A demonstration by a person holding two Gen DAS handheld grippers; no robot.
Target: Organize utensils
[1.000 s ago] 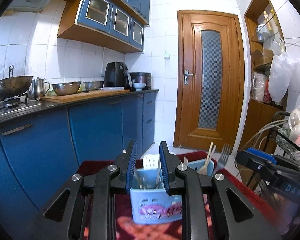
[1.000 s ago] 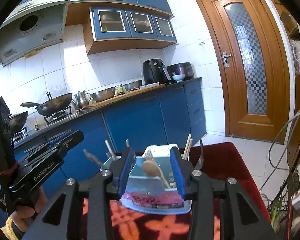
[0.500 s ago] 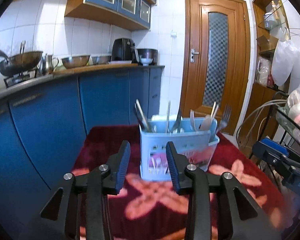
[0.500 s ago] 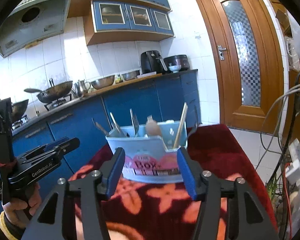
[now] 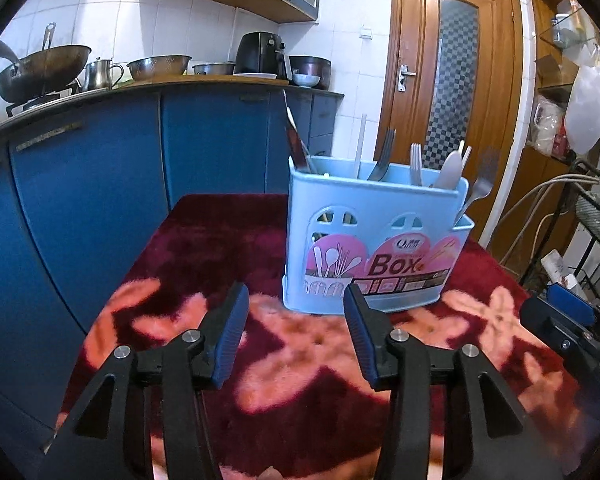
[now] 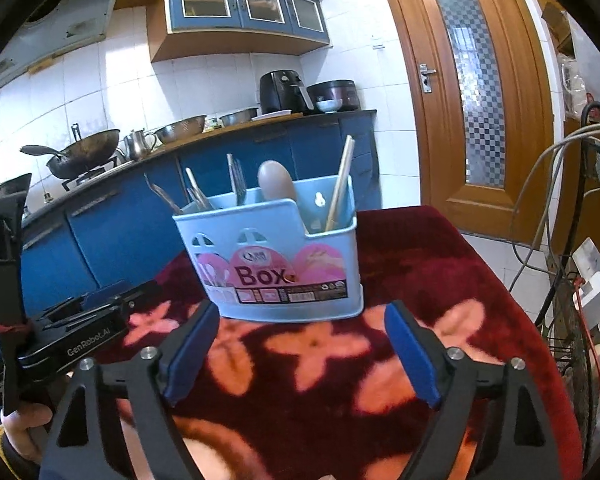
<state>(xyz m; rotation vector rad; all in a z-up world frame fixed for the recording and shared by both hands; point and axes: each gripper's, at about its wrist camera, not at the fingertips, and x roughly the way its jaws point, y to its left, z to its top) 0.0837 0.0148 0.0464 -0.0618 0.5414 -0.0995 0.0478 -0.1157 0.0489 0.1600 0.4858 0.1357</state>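
Observation:
A light blue plastic utensil box [image 5: 374, 240] with a pink "Box" label stands upright on a dark red flowered cloth [image 5: 300, 380]. It also shows in the right wrist view [image 6: 276, 256]. Forks [image 5: 384, 156], a knife [image 5: 298, 144], a wooden spoon [image 6: 276, 184] and chopsticks [image 6: 340, 184] stand in it. My left gripper [image 5: 294, 304] is open and empty, just in front of the box. My right gripper [image 6: 302, 320] is open and empty, close before the box. The left gripper also shows in the right wrist view [image 6: 84, 320], at the left.
Blue kitchen cabinets [image 5: 100, 184] run along the left behind the table, with a wok [image 5: 44, 68], pots and an air fryer [image 5: 260, 54] on the counter. A wooden door [image 5: 452, 92] is behind. A wire rack and cables [image 6: 580, 280] stand at the right.
Both grippers have pulled back and down from above the box to low in front of it. Both jaws have opened wider.

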